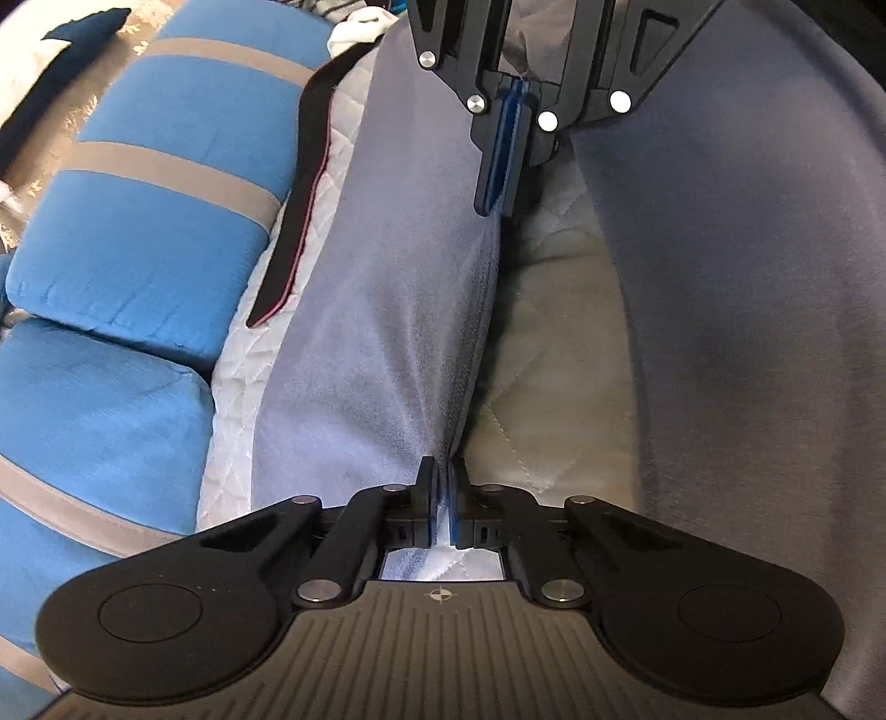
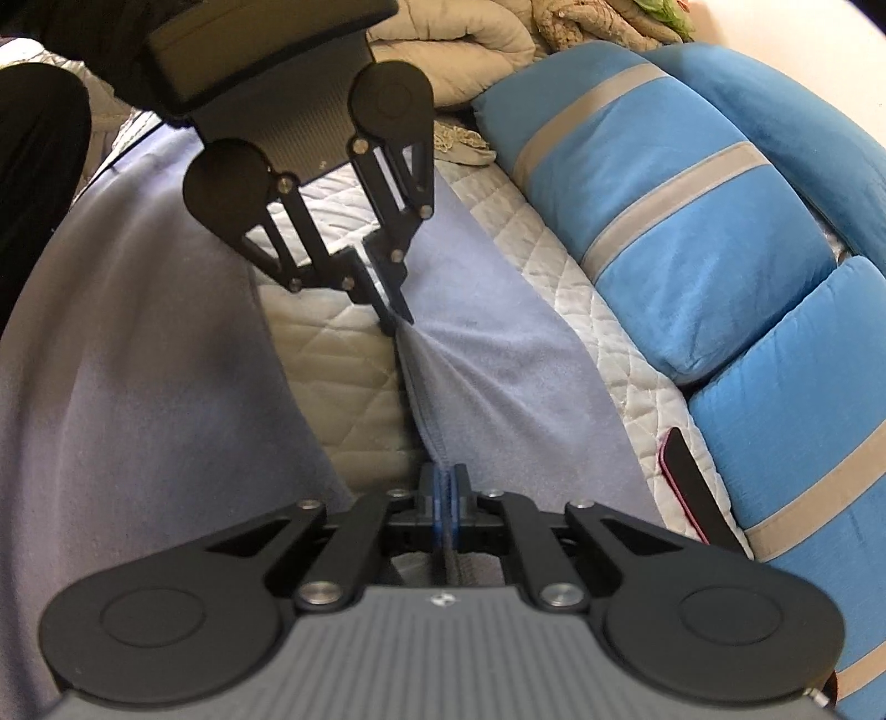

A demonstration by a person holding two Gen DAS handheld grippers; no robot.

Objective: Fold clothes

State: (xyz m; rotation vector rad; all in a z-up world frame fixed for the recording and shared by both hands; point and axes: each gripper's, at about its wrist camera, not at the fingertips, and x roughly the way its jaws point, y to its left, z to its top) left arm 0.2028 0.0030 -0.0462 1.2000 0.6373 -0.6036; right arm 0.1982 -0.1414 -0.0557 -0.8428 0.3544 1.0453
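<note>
A lavender-grey fleece garment (image 1: 387, 310) lies on a white quilted cover (image 1: 554, 310). Its edge is stretched taut between my two grippers. My left gripper (image 1: 442, 476) is shut on one end of that edge. My right gripper (image 1: 501, 207) faces it from the far side, shut on the other end. In the right wrist view my right gripper (image 2: 444, 479) pinches the garment's hem (image 2: 426, 399), and my left gripper (image 2: 397, 324) pinches the far end. More of the garment (image 2: 138, 343) spreads to the left there.
Blue cushions with grey stripes (image 1: 149, 221) line the sofa back, also in the right wrist view (image 2: 720, 232). A dark phone with a pink edge (image 2: 692, 482) lies on the cover beside the cushions. Beige blankets (image 2: 470, 44) are piled at the far end.
</note>
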